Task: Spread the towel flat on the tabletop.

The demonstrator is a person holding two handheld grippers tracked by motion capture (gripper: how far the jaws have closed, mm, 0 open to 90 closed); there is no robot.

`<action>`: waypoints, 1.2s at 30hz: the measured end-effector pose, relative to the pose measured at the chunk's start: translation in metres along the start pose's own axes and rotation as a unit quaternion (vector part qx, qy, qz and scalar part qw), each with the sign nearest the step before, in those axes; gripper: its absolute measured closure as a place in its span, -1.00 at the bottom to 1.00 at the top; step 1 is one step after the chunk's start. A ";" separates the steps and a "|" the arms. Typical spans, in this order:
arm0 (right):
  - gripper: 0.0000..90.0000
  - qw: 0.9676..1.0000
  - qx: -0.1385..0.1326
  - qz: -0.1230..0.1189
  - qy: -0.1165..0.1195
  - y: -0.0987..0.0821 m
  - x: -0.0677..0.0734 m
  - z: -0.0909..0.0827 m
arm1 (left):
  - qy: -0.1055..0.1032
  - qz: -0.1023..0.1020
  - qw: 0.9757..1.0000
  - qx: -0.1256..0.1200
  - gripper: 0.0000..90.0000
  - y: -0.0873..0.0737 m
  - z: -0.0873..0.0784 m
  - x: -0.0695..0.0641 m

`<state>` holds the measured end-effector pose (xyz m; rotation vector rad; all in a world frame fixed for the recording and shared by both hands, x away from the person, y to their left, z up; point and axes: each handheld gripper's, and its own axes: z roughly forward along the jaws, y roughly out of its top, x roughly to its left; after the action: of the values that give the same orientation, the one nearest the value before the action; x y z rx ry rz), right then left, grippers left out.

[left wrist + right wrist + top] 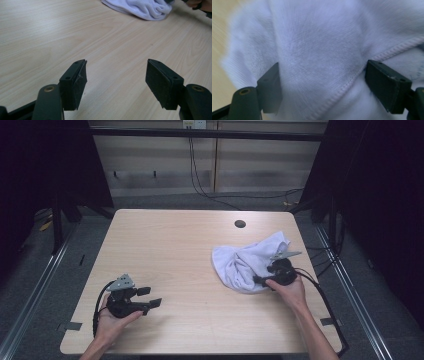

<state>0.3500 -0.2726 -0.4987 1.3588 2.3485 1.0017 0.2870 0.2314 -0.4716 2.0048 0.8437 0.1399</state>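
A crumpled white terry cloth towel (246, 261) is seen at the right of the pale wooden counter (180, 245). The right gripper (322, 87) is pushed into it, jaws spread around a fold. The left gripper (150, 297), jaws spread and empty, is held near left.

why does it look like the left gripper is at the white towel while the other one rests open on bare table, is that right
Not quite: the sides are swapped. In the high view the right gripper is at the white towel, and the left gripper rests open over bare table.
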 end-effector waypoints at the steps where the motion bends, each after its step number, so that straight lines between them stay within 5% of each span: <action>1: -0.56 1.000 -0.006 -0.022 -0.021 -0.005 0.003 0.006 | 0.000 0.001 1.000 -0.001 -0.26 0.000 0.000 -0.001; 3: -0.39 0.999 0.000 -0.014 -0.031 -0.004 0.006 0.006 | -0.002 0.004 1.000 0.001 -0.26 0.000 0.000 -0.001; 6: 0.36 0.999 -0.011 -0.006 -0.032 -0.004 0.004 0.001 | -0.002 0.001 1.000 0.003 -0.26 0.001 0.002 -0.001; 12: 0.57 1.000 -0.022 -0.012 0.015 -0.007 0.021 0.004 | -0.005 0.004 1.000 0.002 -0.26 0.003 0.004 -0.001; 18: 0.59 0.996 -0.014 -0.046 0.082 -0.010 0.061 0.008 | -0.018 0.007 1.000 0.001 -0.24 0.004 0.007 -0.002; 23: 0.57 0.985 -0.004 -0.094 0.144 -0.012 0.108 0.013 | -0.038 0.012 0.999 0.003 -0.11 0.006 0.010 -0.005; 26: 0.13 0.980 0.007 -0.107 0.167 -0.013 0.131 0.012 | -0.050 0.019 0.999 -0.001 0.11 0.008 0.010 -0.009; 31: -0.09 0.983 -0.036 -0.082 0.157 -0.012 0.116 -0.024 | -0.053 0.037 0.998 -0.015 0.42 0.016 0.010 -0.016; 36: -0.14 0.991 -0.067 -0.041 0.110 -0.047 0.088 -0.071 | -0.060 0.037 0.997 -0.021 0.38 0.028 0.022 -0.024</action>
<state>0.2343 -0.2455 -0.4674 1.1451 2.4158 1.3179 0.2923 0.1917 -0.4571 1.9840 0.6853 0.0773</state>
